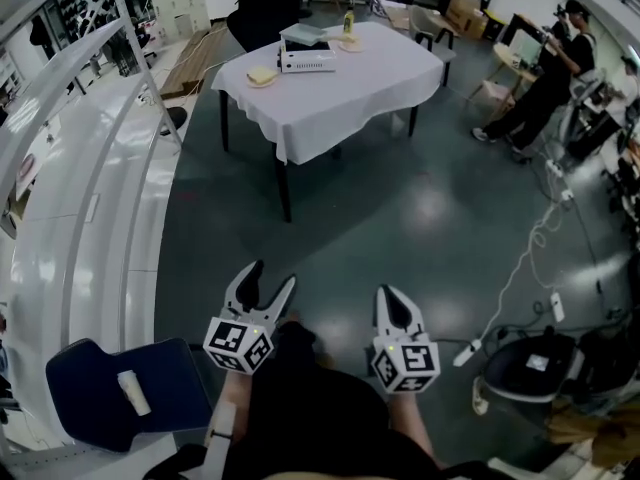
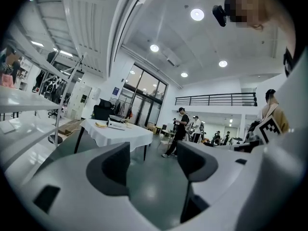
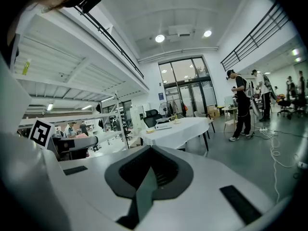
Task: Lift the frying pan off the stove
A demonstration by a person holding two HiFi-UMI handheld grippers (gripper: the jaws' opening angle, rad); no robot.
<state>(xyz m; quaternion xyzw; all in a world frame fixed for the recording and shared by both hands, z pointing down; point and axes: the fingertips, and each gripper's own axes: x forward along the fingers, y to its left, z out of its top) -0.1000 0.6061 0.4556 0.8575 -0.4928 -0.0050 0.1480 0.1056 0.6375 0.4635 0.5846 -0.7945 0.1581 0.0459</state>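
Left gripper (image 1: pixel 273 274) was held low in front of the person with its 2 jaws wide apart and nothing between them; the left gripper view showed only bare floor through the gap. Right gripper (image 1: pixel 392 293) hung just beside it with jaws closed together, empty. Dark blue chair (image 1: pixel 90 378) sat at lower left with a small white object on its seat, and a white power strip with cable (image 1: pixel 468 353) lay on the grey floor to the right. Well ahead stood the table with white cloth (image 1: pixel 330 103), carrying a white flat box-shaped appliance (image 1: pixel 307 62), possibly the stove, a yellow item on a plate (image 1: pixel 262 75) and a small yellow bottle (image 1: pixel 348 23). No frying pan could be made out at this range; if present it was on or by that appliance, well apart from both grippers, so the task looked not yet started. A person in black clothes (image 1: pixel 545 83) stood far right. Judgement: a frying pan should be rigid metal, fairly heavy, with the weight out in the bowl, so it would tend to tip or twist in a 2-jaw grip. Best hold is probably the handle, taken close to the bowl and squeezed across its flat sides, then a level lift straight up; a smooth handle could slip.
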